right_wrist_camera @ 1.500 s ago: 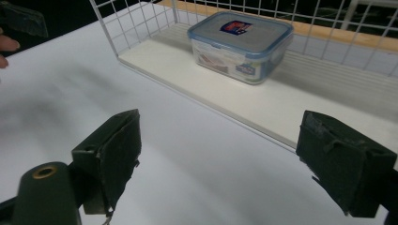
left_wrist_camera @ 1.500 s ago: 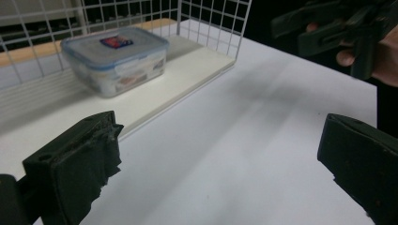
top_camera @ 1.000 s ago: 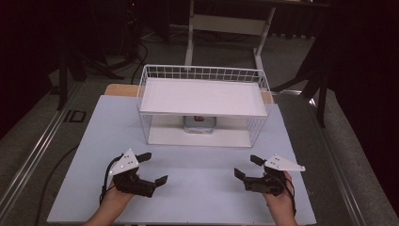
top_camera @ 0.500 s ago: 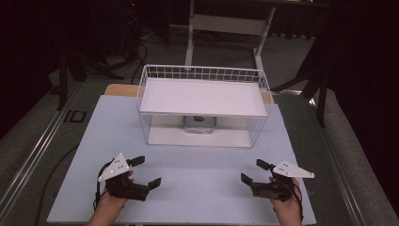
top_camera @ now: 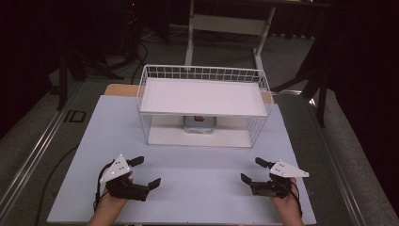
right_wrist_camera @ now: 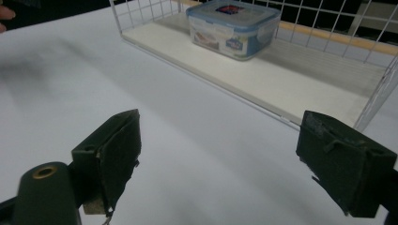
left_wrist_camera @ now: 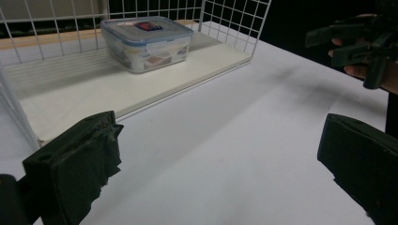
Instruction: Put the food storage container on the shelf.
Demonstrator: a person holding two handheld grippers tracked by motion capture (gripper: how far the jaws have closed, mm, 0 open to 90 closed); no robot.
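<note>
**Reaching for the box under the shelf**

Sitting at the near edge of the counter (top_camera: 188, 165), both tools are empty with jaws spread wide: the left tool (top_camera: 143, 173) at the left, the right tool (top_camera: 251, 172) at the right, well apart from each other. The box (top_camera: 200, 125), a clear lidded container with a blue rim, lies straight ahead of both, on the lower board of the wire rack (top_camera: 256, 127) and beneath its white shelf (top_camera: 202, 96). It sits about midway between the tools, so neither looks clearly nearer. Its long axis runs across the counter, side to side. Bare counter lies between tools and rack. I judge that the shelf overhead blocks any approach from above; the open front of the rack is the way in, low and level.
</note>
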